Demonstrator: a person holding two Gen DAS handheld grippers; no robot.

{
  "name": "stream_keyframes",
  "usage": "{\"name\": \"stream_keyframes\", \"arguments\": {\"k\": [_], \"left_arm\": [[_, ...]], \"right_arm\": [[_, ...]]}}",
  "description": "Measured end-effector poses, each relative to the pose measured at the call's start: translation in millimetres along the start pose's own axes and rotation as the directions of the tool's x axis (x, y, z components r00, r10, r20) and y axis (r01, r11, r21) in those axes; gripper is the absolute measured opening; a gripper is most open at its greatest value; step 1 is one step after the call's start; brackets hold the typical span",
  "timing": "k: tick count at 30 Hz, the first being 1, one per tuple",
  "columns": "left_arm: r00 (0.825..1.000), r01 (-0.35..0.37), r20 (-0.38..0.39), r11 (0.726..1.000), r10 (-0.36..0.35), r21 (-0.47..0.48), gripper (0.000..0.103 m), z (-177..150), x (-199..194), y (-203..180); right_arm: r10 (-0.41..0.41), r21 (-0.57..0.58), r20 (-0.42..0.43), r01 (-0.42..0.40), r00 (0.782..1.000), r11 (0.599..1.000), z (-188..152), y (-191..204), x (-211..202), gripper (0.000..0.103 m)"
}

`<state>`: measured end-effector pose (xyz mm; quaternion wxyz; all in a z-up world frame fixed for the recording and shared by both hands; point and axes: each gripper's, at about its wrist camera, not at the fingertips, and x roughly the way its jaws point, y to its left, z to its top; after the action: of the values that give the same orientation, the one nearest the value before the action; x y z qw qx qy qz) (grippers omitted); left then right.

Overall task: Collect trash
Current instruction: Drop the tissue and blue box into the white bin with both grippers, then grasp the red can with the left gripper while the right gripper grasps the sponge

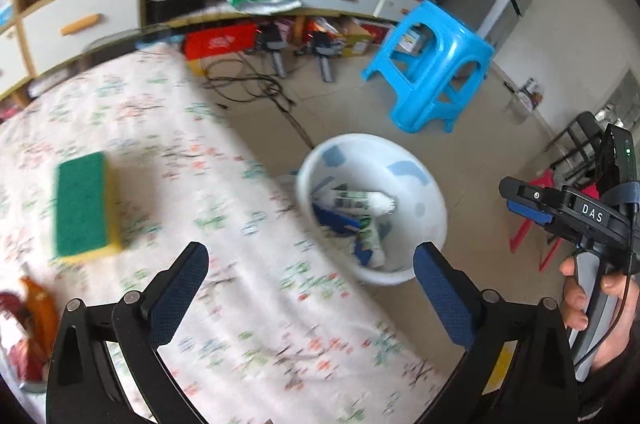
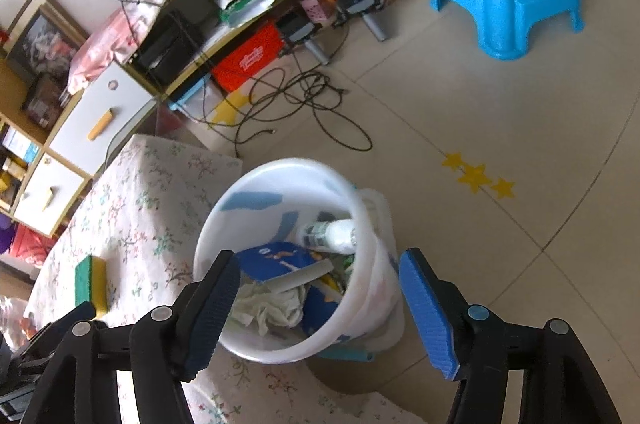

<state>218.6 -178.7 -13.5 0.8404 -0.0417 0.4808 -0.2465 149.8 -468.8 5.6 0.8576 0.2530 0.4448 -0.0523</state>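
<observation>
A white plastic bin stands on the floor against the table's edge; it also shows in the left wrist view. It holds a white bottle, a blue packet, crumpled paper and a white tube. My right gripper is open and empty right above the bin. My left gripper is open and empty over the table near its edge. A green and yellow sponge lies on the flowered tablecloth, also in the right wrist view.
A blue plastic stool stands on the tiled floor beyond the bin. Black cables lie on the floor by a low cabinet full of boxes. An orange and red wrapper lies at the table's left.
</observation>
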Motion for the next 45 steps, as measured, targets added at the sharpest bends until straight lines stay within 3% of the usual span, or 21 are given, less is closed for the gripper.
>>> {"name": "stream_keyframes", "arguments": {"k": [7,13,16,19,21,26,29,34,37,39,41,45], "left_arm": [[0.999,-0.052,0.008,0.995,0.053,-0.086,0.103,-36.2,-45.5,44.7],[0.99,-0.138,-0.017,0.967,0.137,-0.213,0.103,-70.5,-80.2,104.2],[0.977,-0.209,-0.013,0.941,0.213,-0.268,0.103,-81.4,-94.6,130.0],[0.948,-0.314,-0.044,0.9,0.316,-0.303,0.103,-90.6,-104.8,157.8],[0.942,-0.334,-0.07,0.887,0.329,-0.321,0.103,-95.2,-105.1,172.2],[0.947,-0.321,-0.124,0.863,0.296,-0.39,0.103,-96.4,-98.0,198.4],[0.94,-0.341,-0.169,0.843,0.297,-0.415,0.102,-94.0,-86.6,208.7],[0.969,-0.242,-0.179,0.812,0.171,-0.531,0.095,-96.0,-68.2,236.1],[0.978,-0.195,-0.17,0.815,0.12,-0.546,0.08,-96.3,-60.2,242.6],[0.985,-0.154,-0.144,0.837,0.091,-0.525,0.062,-92.3,-60.0,240.2],[0.989,-0.121,-0.134,0.846,0.06,-0.52,0.062,-90.2,-60.0,238.7],[0.992,-0.116,-0.1,0.857,0.076,-0.501,0.062,-86.4,-69.9,235.8]], "right_arm": [[-0.002,-0.075,-0.033,0.0,0.999,0.997,-18.5,31.3,9.2,0.077],[-0.021,-0.147,-0.066,0.011,0.998,0.989,-35.9,60.9,22.9,0.081],[-0.021,-0.17,-0.081,0.007,0.996,0.985,-43.3,76.5,30.1,0.083],[-0.026,-0.203,-0.088,0.008,0.996,0.979,-51.0,94.2,36.7,0.085],[-0.028,-0.228,-0.096,0.006,0.995,0.974,-55.7,106.6,41.4,0.085],[-0.037,-0.286,-0.12,0.002,0.992,0.958,-67.6,136.4,57.1,0.087],[-0.038,-0.308,-0.136,-0.006,0.99,0.951,-73.3,153.7,67.6,0.087],[-0.034,-0.344,-0.159,-0.024,0.987,0.939,-80.3,182.6,84.2,0.087],[-0.032,-0.374,-0.17,-0.035,0.985,0.927,-84.6,202.0,94.0,0.087],[-0.029,-0.388,-0.179,-0.044,0.983,0.921,-86.7,214.2,101.4,0.087],[-0.024,-0.396,-0.188,-0.053,0.982,0.917,-88.8,227.3,110.0,0.087],[-0.016,-0.407,-0.205,-0.07,0.979,0.911,-93.4,251.4,128.3,0.087]]}}
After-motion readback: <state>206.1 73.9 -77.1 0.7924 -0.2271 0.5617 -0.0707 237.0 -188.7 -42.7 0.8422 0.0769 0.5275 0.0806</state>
